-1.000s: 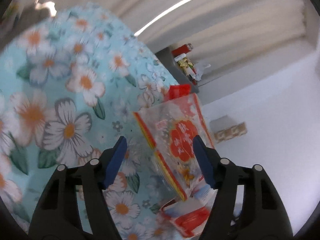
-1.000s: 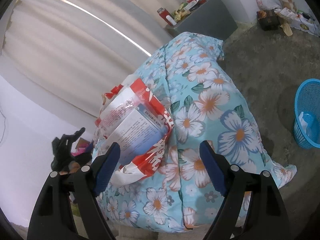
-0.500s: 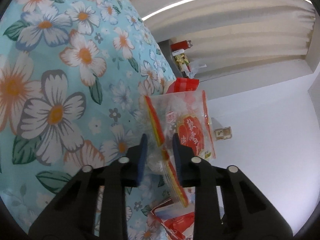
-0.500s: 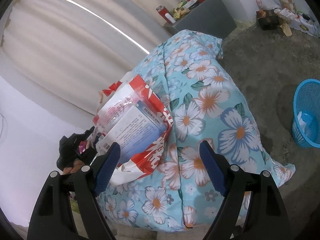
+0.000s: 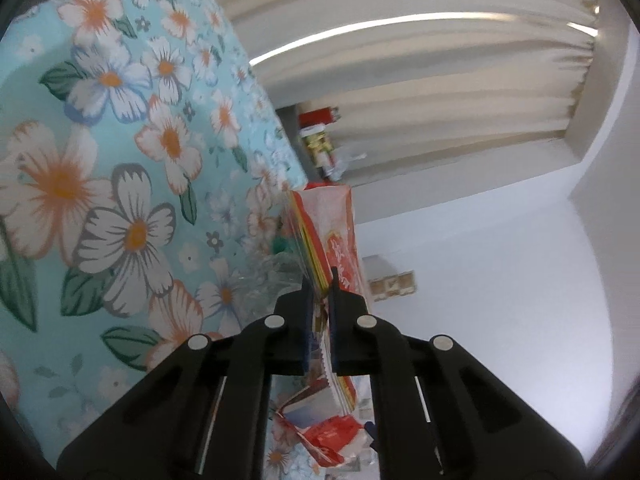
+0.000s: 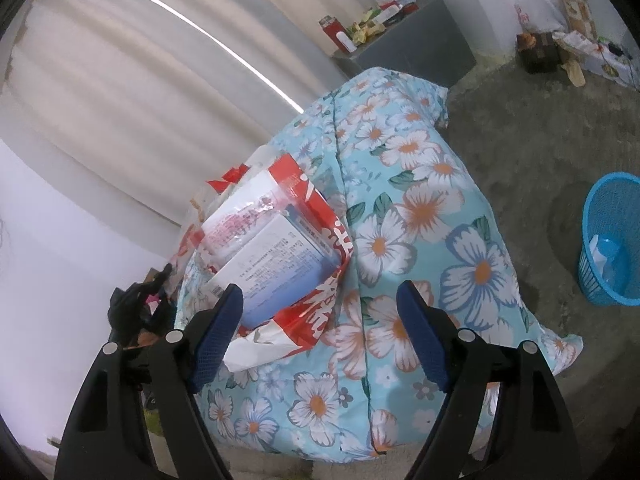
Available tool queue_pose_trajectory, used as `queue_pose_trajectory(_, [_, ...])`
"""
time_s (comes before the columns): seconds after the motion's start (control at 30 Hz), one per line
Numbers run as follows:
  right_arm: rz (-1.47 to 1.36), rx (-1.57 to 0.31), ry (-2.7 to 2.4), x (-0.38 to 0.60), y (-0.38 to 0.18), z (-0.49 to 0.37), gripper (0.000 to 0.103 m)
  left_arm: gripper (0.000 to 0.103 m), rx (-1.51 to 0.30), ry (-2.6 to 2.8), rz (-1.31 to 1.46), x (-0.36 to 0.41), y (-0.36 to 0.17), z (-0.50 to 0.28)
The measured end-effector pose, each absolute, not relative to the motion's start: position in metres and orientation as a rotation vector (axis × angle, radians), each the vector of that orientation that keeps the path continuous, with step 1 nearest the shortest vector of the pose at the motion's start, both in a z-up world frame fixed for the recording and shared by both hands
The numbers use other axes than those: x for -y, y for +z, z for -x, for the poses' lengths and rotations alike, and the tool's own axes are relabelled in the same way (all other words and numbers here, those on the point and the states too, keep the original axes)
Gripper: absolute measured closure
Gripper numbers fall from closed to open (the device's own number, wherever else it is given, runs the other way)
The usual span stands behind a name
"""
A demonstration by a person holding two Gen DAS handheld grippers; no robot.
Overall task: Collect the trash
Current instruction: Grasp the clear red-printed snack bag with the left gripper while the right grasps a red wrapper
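Left wrist view, left to right. At nine o'clock, filling the left half: light blue floral quilt (image 5: 120,200), white and orange flowers, green leaves. At centre, running toward six o'clock: red and clear snack wrapper (image 5: 340,240), standing on edge against the quilt. Low centre: left gripper (image 5: 321,312), black arms with blue pads, pressed together and pinching the wrapper's edge. At six o'clock, under the arms: second red and white wrapper (image 5: 328,436), crumpled. At twelve o'clock: pale pleated curtain (image 5: 420,72). At three o'clock: bare white wall (image 5: 500,280).

Right wrist view, left to right. At nine o'clock: white wall, curtain above it. At eight o'clock: left gripper seen from outside, black, at the far side of the trash pile. Centre-left: large red and white plastic bag (image 6: 280,248), printed white panel facing up, lying on the quilt's near end. At six o'clock: right gripper (image 6: 320,328), blue pads spread wide, closing slightly, nothing pinched; left pad overlapping the bag's lower edge in view, contact unclear. Centre to four o'clock: quilt mounded over grey floor (image 6: 520,140). At one o'clock: dark grey cabinet (image 6: 420,48) with a red container and clutter on top. At three o'clock: blue mesh waste basket (image 6: 596,280), pale scraps inside.
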State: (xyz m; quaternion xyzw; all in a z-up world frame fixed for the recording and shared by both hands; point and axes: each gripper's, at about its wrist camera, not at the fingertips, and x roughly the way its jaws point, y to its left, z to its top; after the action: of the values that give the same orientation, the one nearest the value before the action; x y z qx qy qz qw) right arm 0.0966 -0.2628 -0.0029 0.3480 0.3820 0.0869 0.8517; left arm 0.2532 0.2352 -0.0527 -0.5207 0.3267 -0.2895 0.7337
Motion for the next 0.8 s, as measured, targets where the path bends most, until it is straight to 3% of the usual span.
queue_pose_trajectory(0.27, [-0.599,-0.756,0.242,0.248,0.044,-0.125,0.029,0.099,-0.66,-0.649,1.169,-0.267,-0.053,-0.23])
queue_pose_trajectory(0.47, [-0.356,-0.722,0.379,0.2,0.1,-0.196,0.029,0.099,-0.646,-0.631,1.197,-0.276,-0.064,-0.228])
queue_pose_trajectory(0.63, [-0.148,-0.798,0.519,0.134,0.122,-0.267,0.03,0.099,-0.624,-0.63,1.21,-0.284,-0.066,-0.221])
queue_pose_trajectory(0.8, [0.105,-0.92,0.532,0.059,0.108,-0.343,0.03,0.099,-0.603,-0.63,1.221,-0.292,-0.068,-0.22])
